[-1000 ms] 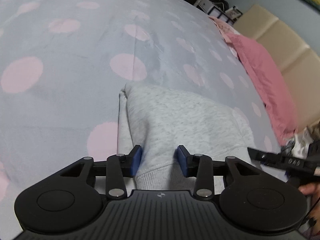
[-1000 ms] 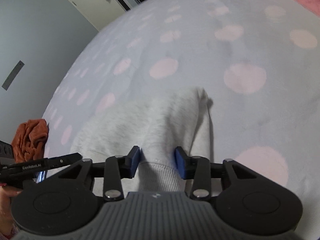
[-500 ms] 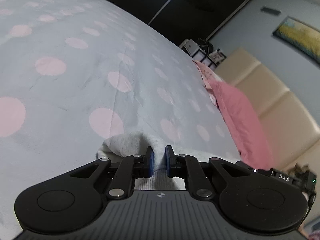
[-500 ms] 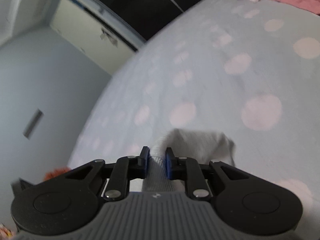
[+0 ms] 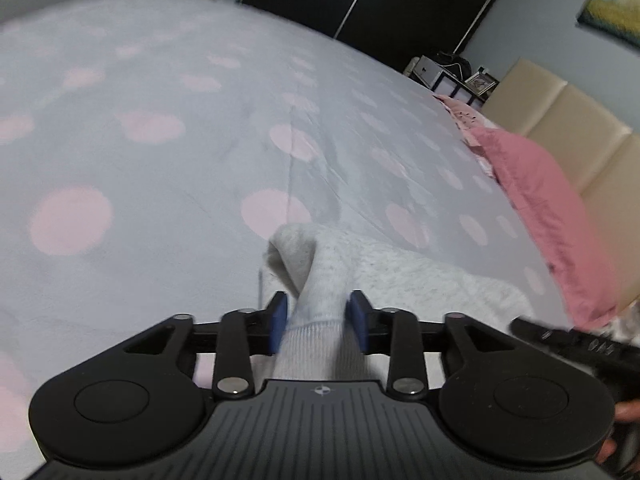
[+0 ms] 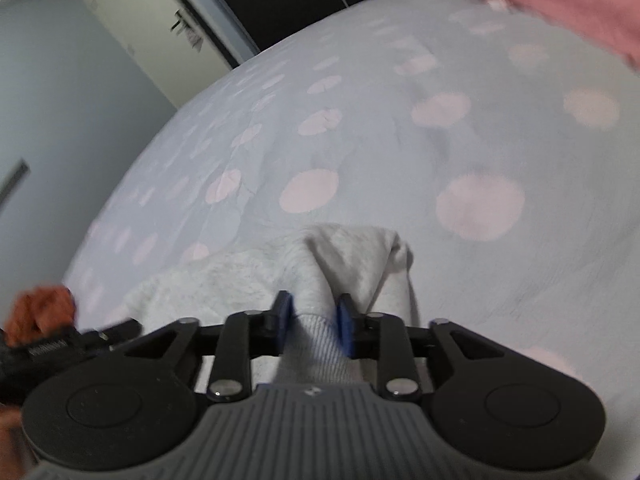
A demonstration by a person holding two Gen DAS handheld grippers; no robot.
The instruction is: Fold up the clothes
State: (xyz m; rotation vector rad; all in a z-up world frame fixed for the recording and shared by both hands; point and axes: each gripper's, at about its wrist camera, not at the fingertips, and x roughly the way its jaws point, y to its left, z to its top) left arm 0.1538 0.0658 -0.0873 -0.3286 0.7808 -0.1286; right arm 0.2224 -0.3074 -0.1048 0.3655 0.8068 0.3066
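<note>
Where the bed (image 5: 160,184) is covered, a pale grey sheet with soft pink dots is seen, smooth but for a few faint creases. On it a light grey, heathered garment (image 5: 400,276) of fleecy knit is spread, its ribbed hem drawn up into two soft peaks.

One peak is framed by the blue pads of the left hand-held gripper (image 5: 319,322); the jaws are opening, about half apart, and the rib stands between them, whether still pressed cannot be told. The other peak (image 6: 352,256) lies likewise between the pads of the right hand-held gripper (image 6: 314,326), whose jaws are also opening, with cloth close against both pads. Each gripper is seen at the edge of the other's view.

A pink pillow (image 5: 536,204) is laid along a padded beige headboard (image 5: 568,120). A rust-coloured cloth (image 6: 38,312) is bunched at the far bedside. Dark wardrobe doors (image 5: 380,4) and a framed picture (image 5: 612,8) are set against grey walls.
</note>
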